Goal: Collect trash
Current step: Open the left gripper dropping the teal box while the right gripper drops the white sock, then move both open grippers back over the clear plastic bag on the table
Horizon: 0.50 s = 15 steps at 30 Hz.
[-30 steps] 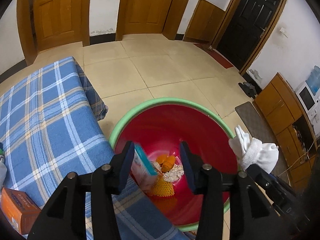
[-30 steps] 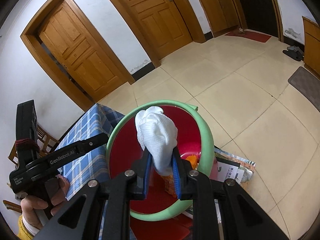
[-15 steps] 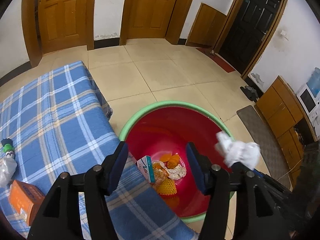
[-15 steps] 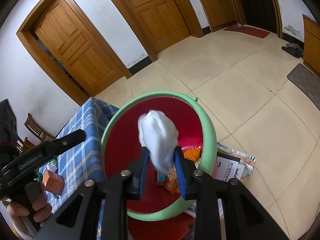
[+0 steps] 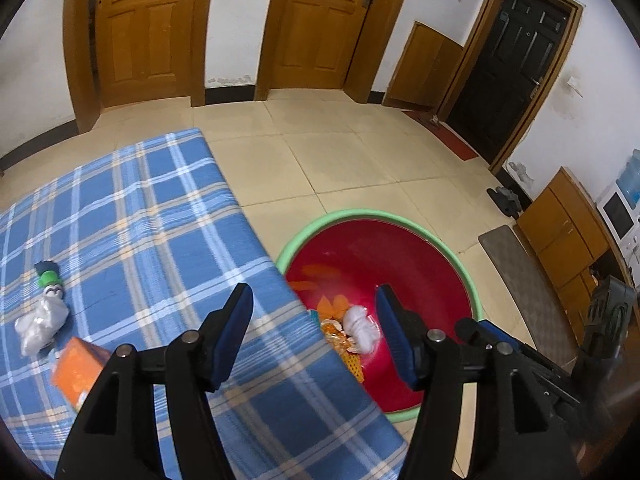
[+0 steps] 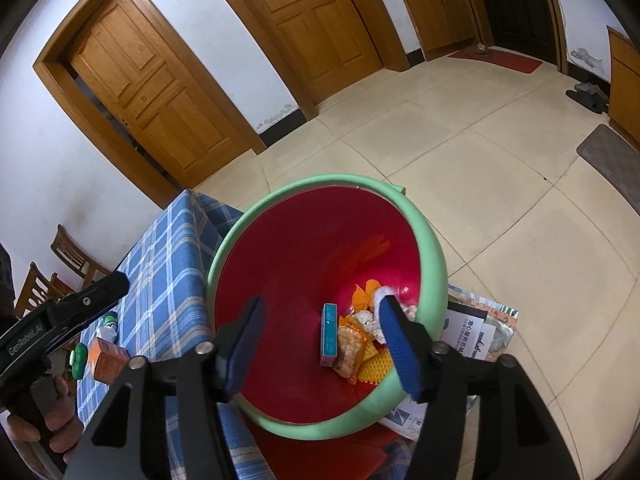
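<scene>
While the left tool (image 5: 314, 330) stands open w/ nothing between its jaws, having just widened a bit more, the left wrist view shows 1 red bin (image 5: 400, 240) w/ a green rim on the floor, tight against the worktop (image 5: 152, 216) edge. Inside the bin: 1 white wad (image 5: 360, 326) on top of orange scraps (image 5: 334, 306). On the blue plaid worktop, left side: 1 orange box (image 5: 78, 370), 1 crumpled white bag (image 5: 40, 320), 1 green-capped item (image 5: 48, 278); rest of cloth bare. Tile floor past the bin is open up to 2 wooden doors and 1 black door. Right tool's tip (image 5: 486, 330) sits just right of the bin.

Right wrist view: right tool (image 6: 320, 338) open, jaws just spread fast, nothing between them; it hangs over the bin (image 6: 432, 256). Bin contents: 1 teal box (image 6: 329, 334), snack wrappers (image 6: 352, 344), 1 yellow net (image 6: 374, 364), orange peel (image 6: 366, 292), white wad (image 6: 383, 292) partly hidden behind right finger. Papers (image 6: 468, 330) lie on the floor by the bin's right rim. Orange box (image 6: 106, 360) sits near the worktop's (image 6: 168, 280) edge. A hand (image 6: 56, 420) holds the left tool's handle, lower left. 2 chairs by the wall.
</scene>
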Motion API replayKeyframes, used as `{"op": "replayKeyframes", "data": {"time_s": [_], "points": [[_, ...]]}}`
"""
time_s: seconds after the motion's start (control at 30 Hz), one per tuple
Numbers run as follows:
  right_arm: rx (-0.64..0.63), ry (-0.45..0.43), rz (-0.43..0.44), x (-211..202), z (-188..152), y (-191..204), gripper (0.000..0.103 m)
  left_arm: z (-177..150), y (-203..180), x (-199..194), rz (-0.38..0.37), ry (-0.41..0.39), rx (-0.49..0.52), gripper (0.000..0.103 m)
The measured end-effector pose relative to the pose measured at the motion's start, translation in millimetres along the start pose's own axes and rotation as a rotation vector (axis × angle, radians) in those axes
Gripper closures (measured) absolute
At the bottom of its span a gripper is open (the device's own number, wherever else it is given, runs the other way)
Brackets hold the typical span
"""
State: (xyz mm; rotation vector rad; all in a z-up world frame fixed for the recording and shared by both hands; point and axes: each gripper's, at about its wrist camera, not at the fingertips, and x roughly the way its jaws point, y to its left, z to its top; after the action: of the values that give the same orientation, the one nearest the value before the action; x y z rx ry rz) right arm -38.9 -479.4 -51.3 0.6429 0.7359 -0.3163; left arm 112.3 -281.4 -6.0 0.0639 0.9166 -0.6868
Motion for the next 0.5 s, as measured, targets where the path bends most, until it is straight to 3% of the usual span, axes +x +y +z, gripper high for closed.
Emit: {"op": "replayKeyframes", "data": {"time_s": [0.5], "points": [[-0.003, 0.008, 0.003, 2.4, -5.8, 12.9, 0.023, -3.8, 68.1, -39.9, 0.111, -0.065, -0.102, 0.039]]}}
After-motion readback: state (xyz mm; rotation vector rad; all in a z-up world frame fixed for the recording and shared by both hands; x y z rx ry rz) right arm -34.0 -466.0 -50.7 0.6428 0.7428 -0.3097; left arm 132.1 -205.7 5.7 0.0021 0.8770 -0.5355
